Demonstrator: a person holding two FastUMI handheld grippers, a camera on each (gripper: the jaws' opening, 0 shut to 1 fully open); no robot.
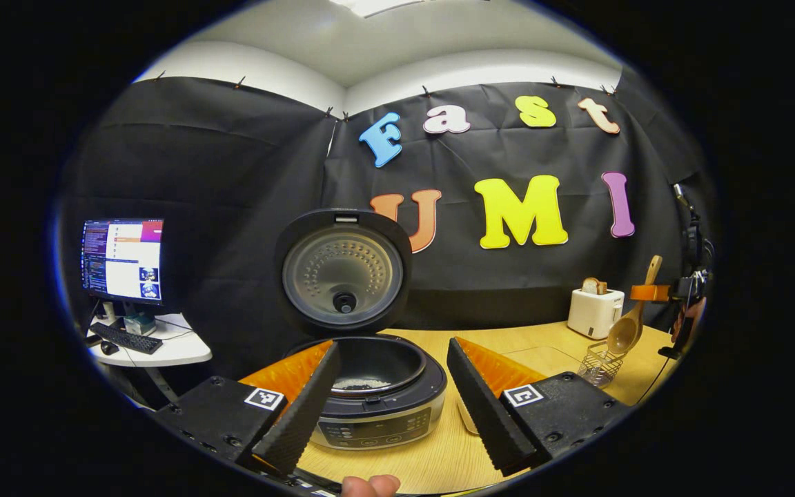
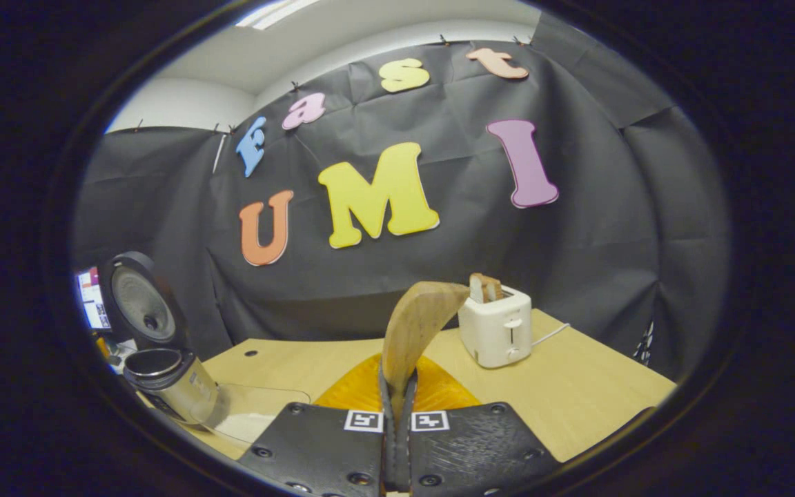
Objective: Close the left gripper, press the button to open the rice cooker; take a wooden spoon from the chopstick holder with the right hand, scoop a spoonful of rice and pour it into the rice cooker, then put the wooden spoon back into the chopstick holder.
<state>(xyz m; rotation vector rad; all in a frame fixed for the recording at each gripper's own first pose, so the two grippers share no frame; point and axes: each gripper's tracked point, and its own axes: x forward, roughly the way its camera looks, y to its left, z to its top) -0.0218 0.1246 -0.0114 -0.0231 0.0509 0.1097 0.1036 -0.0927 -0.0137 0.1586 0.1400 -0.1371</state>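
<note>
Spoon [image 2: 415, 324] handle hidden between right gripper [image 2: 397, 421] fingers | cooker [image 1: 377, 393] front masked by left gripper [image 1: 387, 400] fingers | monitor [image 1: 123, 259] text too small (illegible) | thumb [image 1: 370, 485] cut by edge

R hand-held gripper [image 2: 397, 407] clamped on wooden spoon [image 2: 415, 324], toaster [image 2: 497, 331] behind

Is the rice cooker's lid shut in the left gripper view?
No, the lid stands raised behind the rice cooker, whose inner pot is exposed.
</note>
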